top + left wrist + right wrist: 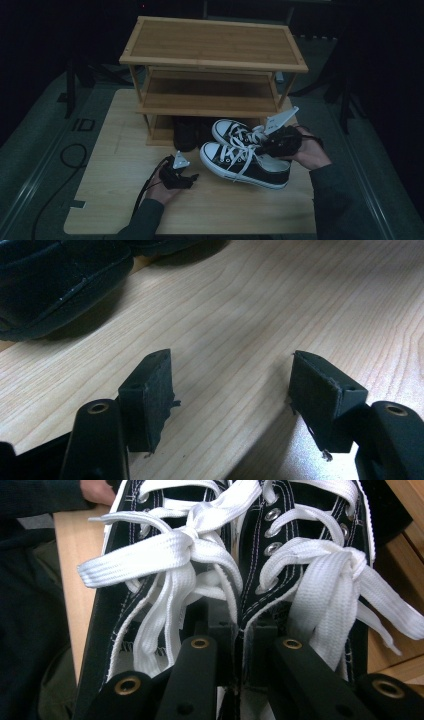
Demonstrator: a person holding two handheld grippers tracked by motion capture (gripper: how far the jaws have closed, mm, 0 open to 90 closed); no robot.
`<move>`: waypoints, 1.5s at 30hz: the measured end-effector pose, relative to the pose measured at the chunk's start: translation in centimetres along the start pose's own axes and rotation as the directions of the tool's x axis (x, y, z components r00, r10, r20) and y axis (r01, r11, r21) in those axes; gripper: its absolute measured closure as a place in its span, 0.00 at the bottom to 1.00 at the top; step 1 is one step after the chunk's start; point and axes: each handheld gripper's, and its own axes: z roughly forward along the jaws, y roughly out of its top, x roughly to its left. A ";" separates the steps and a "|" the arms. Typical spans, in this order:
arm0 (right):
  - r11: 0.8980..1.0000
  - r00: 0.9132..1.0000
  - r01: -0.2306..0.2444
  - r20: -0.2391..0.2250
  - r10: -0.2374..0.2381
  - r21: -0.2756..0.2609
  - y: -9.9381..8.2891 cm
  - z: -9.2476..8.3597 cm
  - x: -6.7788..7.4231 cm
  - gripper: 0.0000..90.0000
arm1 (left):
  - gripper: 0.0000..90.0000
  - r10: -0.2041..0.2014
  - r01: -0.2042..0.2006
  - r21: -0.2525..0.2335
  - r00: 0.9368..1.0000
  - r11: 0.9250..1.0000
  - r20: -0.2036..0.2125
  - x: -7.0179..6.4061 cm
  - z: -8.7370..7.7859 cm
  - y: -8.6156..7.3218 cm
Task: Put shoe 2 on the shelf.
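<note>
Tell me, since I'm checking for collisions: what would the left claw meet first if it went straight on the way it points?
Probably bare table. The left claw is open and angled down at the wood. The dark shoe lies off to one side of that line, though depth is unclear.

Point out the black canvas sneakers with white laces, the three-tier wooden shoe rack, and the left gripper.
black canvas sneakers with white laces [235, 160]: high view, front shoe's laces.
three-tier wooden shoe rack [210, 42]: high view, top shelf.
left gripper [232, 390]: left gripper view, between its open jaws.
</note>
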 end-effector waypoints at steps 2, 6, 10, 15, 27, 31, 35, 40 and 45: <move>1.000 1.000 0.005 -0.002 -0.005 0.000 0.2 -0.2 0.2 0.94 | 0.39 -0.002 0.002 -0.001 1.000 1.000 0.001 0.0 0.0 0.0; 1.000 1.000 0.019 -0.008 -0.019 -0.005 0.7 -0.5 0.2 0.94 | 0.39 -0.002 0.002 -0.002 1.000 1.000 0.000 0.0 0.0 0.0; 1.000 0.999 0.029 -0.025 -0.029 -0.010 1.2 -0.9 0.1 0.94 | 0.39 -0.002 0.002 0.000 1.000 1.000 0.001 0.0 0.0 0.0; 0.999 0.999 0.050 -0.016 -0.051 -0.016 2.1 -1.5 0.3 0.94 | 0.39 -0.002 0.002 -0.002 1.000 1.000 0.000 0.0 0.0 0.0; 0.996 0.998 0.069 -0.001 -0.069 -0.058 4.4 -3.3 0.6 0.94 | 0.39 0.000 0.000 0.001 1.000 1.000 -0.002 0.0 0.0 0.0; 0.996 0.997 0.073 0.024 -0.072 -0.055 5.3 -3.7 0.4 0.94 | 0.39 -0.001 0.001 -0.001 1.000 1.000 -0.004 0.0 0.0 0.0; 0.996 0.996 0.077 0.046 -0.075 -0.044 5.9 -3.6 -0.2 0.94 | 0.39 0.002 -0.002 0.002 1.000 1.000 -0.002 0.0 0.0 0.0; 0.993 0.992 0.113 0.063 -0.110 -0.038 6.5 -3.5 -1.1 0.94 | 0.39 0.001 -0.001 0.001 1.000 1.000 -0.002 0.0 0.0 0.0; 0.994 0.994 0.090 0.071 -0.086 -0.056 7.0 -3.4 -2.2 0.94 | 0.39 0.001 -0.001 0.001 1.000 1.000 -0.002 0.0 0.0 0.0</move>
